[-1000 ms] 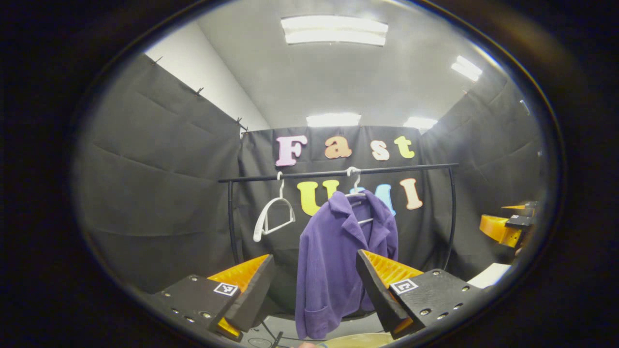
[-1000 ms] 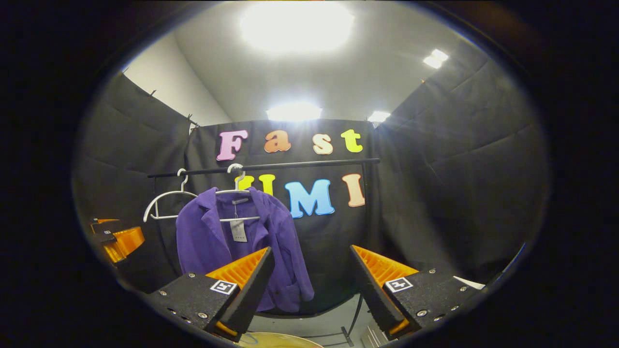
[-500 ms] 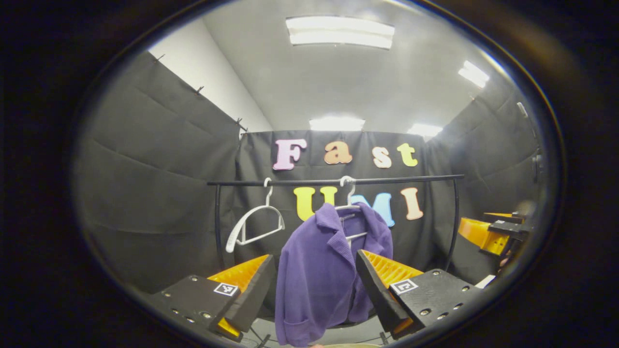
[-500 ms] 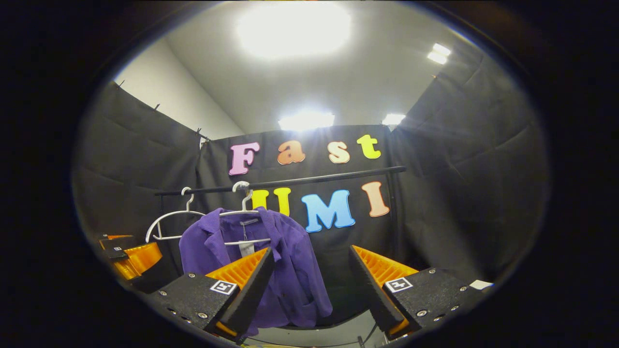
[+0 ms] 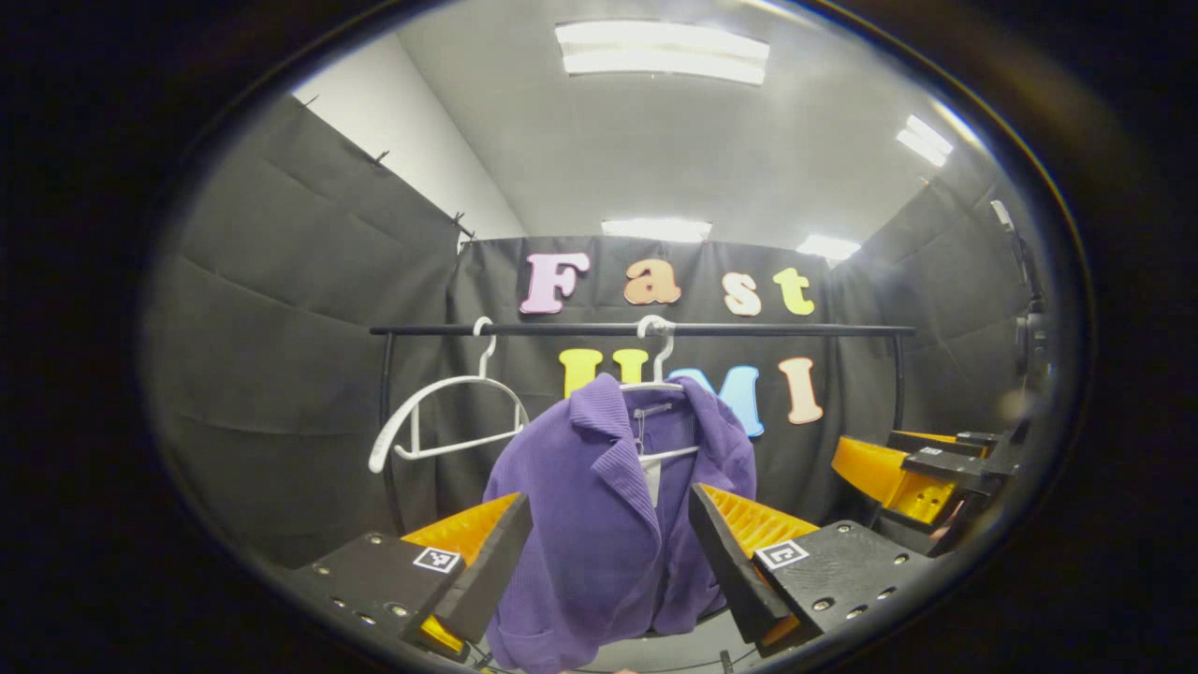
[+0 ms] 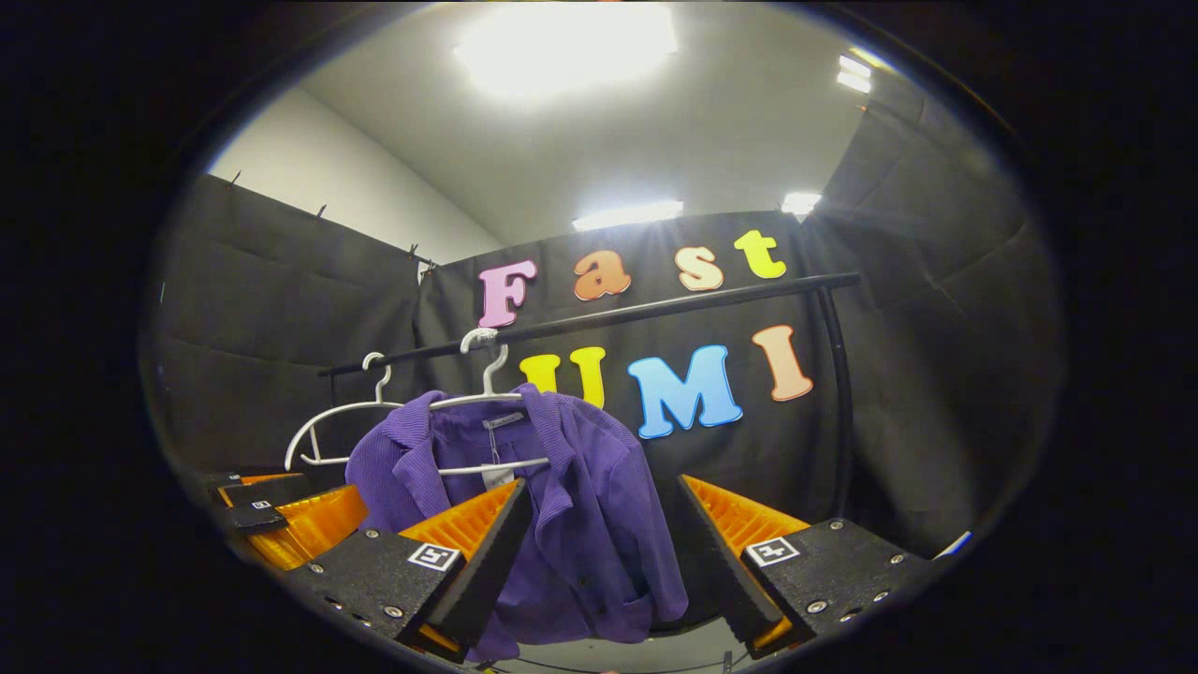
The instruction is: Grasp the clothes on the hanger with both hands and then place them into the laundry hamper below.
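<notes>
A purple jacket (image 5: 599,524) hangs on a white hanger (image 5: 655,374) from the black rail (image 5: 749,329). My left gripper (image 5: 608,552) is open just short of it, its two fingers framing the jacket's left front panel. In the right gripper view the same jacket (image 6: 580,524) hangs left of centre on its hanger (image 6: 487,398), and my right gripper (image 6: 599,552) is open with the jacket's right side showing between its fingers. Neither gripper touches the cloth. The right gripper (image 5: 898,468) appears at the right edge of the left gripper view, and the left gripper (image 6: 290,510) at the left edge of the right gripper view.
An empty white hanger (image 5: 440,421) hangs on the rail to the left of the jacket, also visible as the empty hanger (image 6: 337,431) in the right gripper view. The rail's upright posts (image 5: 898,384) stand at both ends. Black cloth walls close in on three sides.
Both grippers have moved closer to the jacket, which now looms larger between their fingers. Each gripper has come further into the other's view. Both have stayed open.
</notes>
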